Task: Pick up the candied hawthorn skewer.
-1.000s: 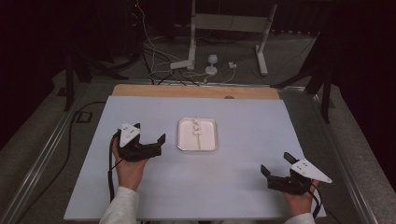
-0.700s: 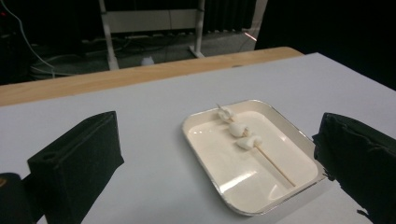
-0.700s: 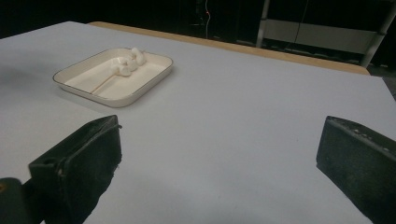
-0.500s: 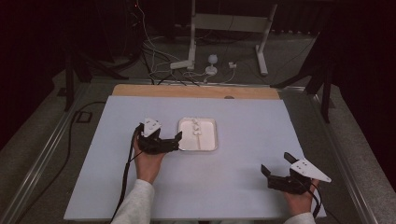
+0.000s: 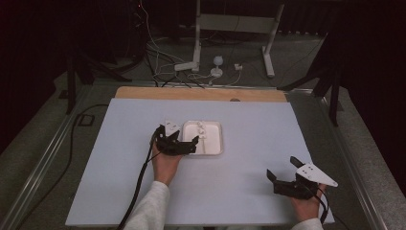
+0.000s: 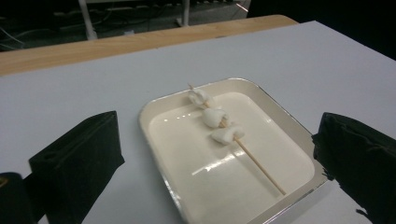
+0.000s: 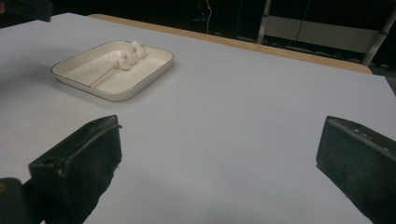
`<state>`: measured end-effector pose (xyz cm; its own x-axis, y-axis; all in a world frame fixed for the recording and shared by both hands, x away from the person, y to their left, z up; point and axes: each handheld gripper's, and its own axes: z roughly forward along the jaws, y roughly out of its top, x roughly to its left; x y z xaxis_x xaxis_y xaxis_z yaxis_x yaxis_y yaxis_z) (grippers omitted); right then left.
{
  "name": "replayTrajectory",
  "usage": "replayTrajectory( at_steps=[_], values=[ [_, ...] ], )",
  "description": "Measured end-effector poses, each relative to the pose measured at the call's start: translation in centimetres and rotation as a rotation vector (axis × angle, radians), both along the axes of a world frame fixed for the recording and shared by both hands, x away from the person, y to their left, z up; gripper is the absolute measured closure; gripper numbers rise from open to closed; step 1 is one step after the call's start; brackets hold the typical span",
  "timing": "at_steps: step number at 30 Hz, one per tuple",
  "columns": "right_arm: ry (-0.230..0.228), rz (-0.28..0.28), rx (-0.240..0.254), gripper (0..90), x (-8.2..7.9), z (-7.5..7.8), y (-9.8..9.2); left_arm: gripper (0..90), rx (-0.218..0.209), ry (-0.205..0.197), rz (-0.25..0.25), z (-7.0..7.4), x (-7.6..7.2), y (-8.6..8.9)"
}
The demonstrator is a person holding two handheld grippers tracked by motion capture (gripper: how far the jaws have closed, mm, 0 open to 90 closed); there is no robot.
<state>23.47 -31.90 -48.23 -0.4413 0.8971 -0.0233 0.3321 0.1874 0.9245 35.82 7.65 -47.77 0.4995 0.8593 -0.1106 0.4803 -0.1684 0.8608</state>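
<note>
Right gripper (image 5: pixel 283 173): near right part of the table (image 5: pixel 249 191), jaws spread wide, holding nothing.
Left gripper (image 5: pixel 190 144): jaws spread wide, at the near left edge of the dish, nothing held.
White rectangular dish (image 6: pixel 159 140): mid-table.
Wooden skewer (image 6: pixel 259 163): lies diagonally in the dish, three marshmallows (image 6: pixel 214 117) at its far end.

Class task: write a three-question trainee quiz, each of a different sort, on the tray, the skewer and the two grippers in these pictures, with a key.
1. True or false: the left gripper is shut on the skewer.
2. How many white pieces sit on the skewer?
3. Which gripper is nearer the tray? A left, B right.

Key: 1 false, its jaws stand open with the tray between them. 2 three. 3 A.
</note>
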Motion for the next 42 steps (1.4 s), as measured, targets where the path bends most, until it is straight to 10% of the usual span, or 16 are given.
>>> replayTrajectory(
  at_steps=[21, 29, 36, 42],
  values=[
    [0.001, 0.004, -0.004, 0.3, 0.0, -0.1, 0.1, 18.6, 0.068, 0.176, -0.021, -3.4, 1.6, -4.4],
    [0.001, 0.002, -0.001, 0.3, 0.0, 0.0, 0.0, 47.4, 0.217, 0.217, 0.000, -4.0, 1.7, -5.3],
    [0.003, 0.006, -0.004, 0.3, 0.0, -0.1, 0.2, 80.5, 0.183, 0.277, 0.001, -3.6, 1.9, -4.4],
    [0.003, 0.006, -0.006, 0.3, 0.0, -0.1, 0.1, 90.0, 0.136, 0.317, 0.017, -3.6, 2.1, -3.9]
  ],
)
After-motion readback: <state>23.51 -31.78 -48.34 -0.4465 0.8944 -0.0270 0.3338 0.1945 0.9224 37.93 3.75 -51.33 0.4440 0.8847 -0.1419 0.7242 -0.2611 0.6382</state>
